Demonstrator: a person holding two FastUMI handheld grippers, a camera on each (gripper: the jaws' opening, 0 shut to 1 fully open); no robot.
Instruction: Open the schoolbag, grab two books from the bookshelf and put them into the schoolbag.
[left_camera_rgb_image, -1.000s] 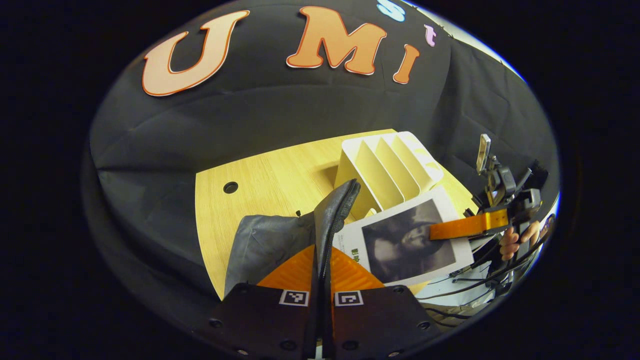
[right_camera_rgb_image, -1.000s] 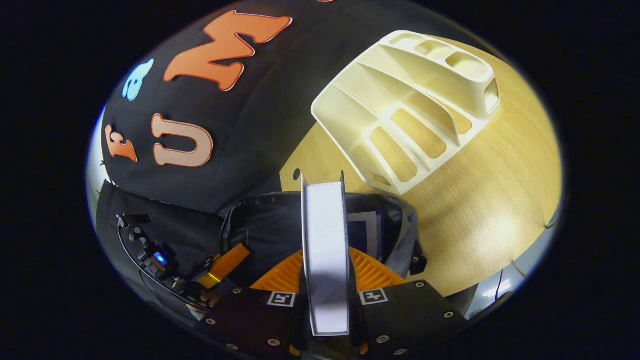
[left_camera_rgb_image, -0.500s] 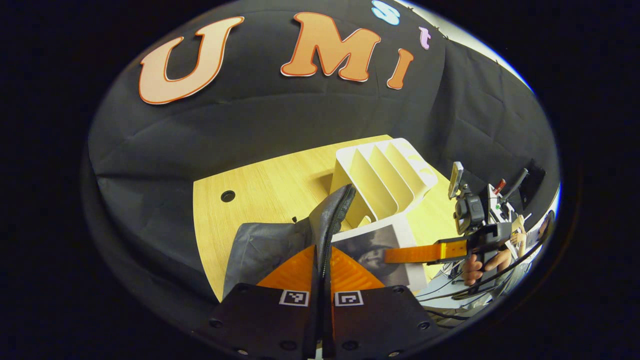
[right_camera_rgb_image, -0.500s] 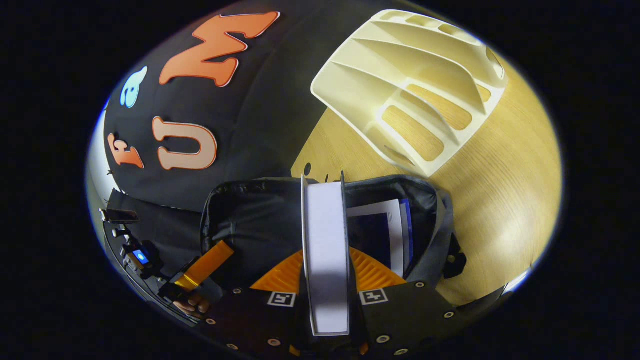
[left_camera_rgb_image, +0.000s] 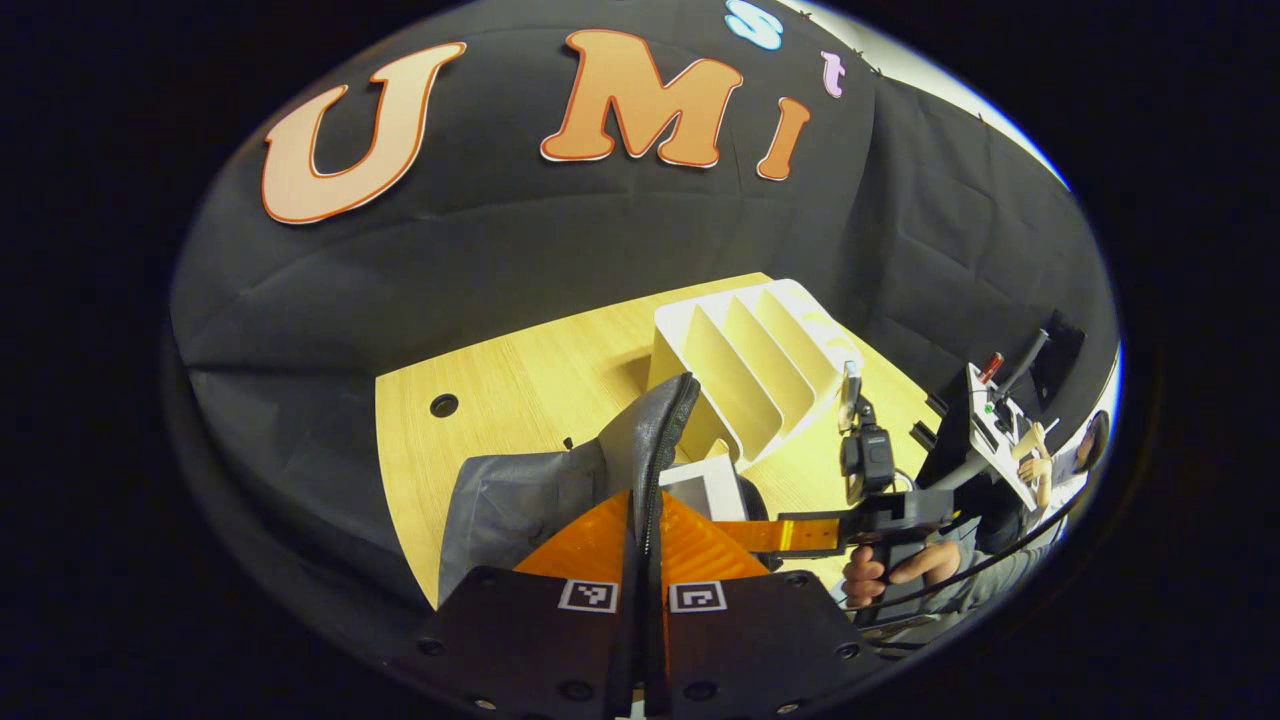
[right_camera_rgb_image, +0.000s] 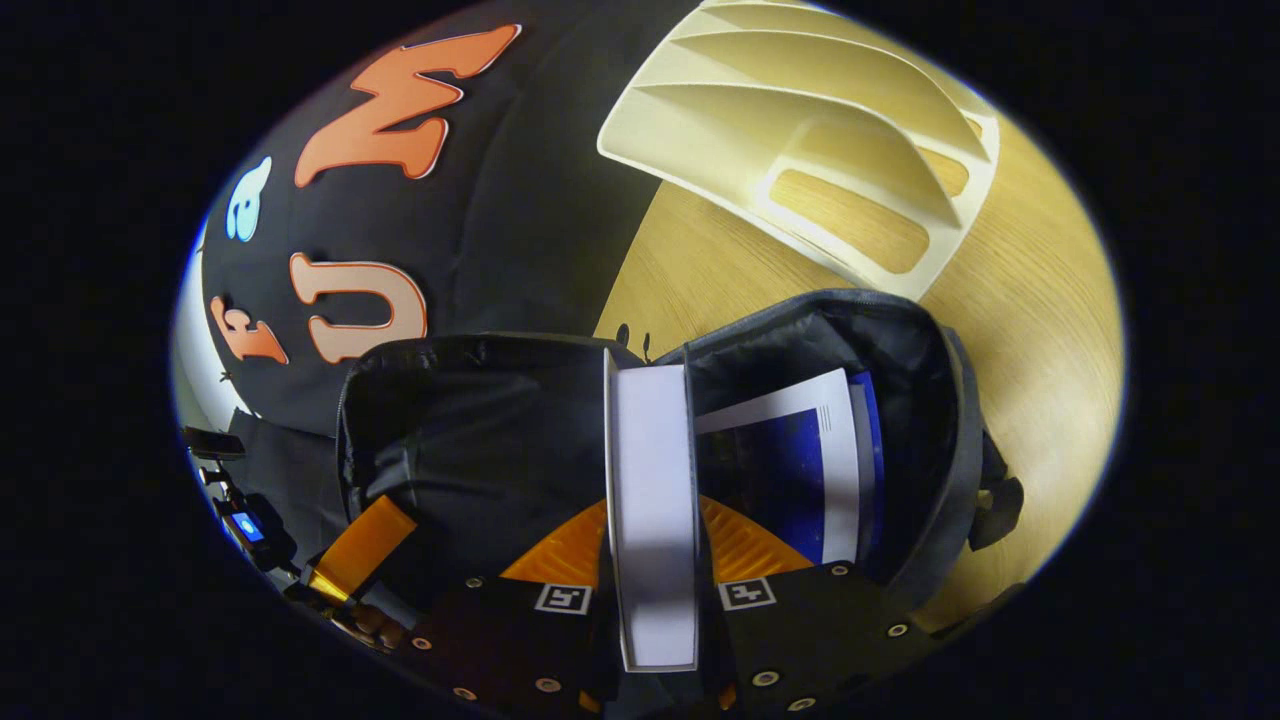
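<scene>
Now, left gripper view: the left gripper (left_camera_rgb_image: 640, 520), fingers closed on the raised flap of the schoolbag (left_camera_rgb_image: 520, 495), holds the mouth open near the empty bookshelf (left_camera_rgb_image: 750, 365); the book (left_camera_rgb_image: 705, 485), a second ago well clear of the bag and showing its whole cover, has sunk until only a corner shows, with the right gripper (left_camera_rgb_image: 770, 535) beside it. Right gripper view: the right gripper (right_camera_rgb_image: 650, 540) clamps that book (right_camera_rgb_image: 650, 480) edge-on, now inside the opening (right_camera_rgb_image: 900, 400), beside a blue book (right_camera_rgb_image: 800, 470) already packed. Judged: second book nearly stowed; release remains.

Grey schoolbag (right_camera_rgb_image: 930, 420), blue-and-white book (right_camera_rgb_image: 800, 470), cream bookshelf (right_camera_rgb_image: 800, 110), light wood-grain table (left_camera_rgb_image: 520, 370).
</scene>
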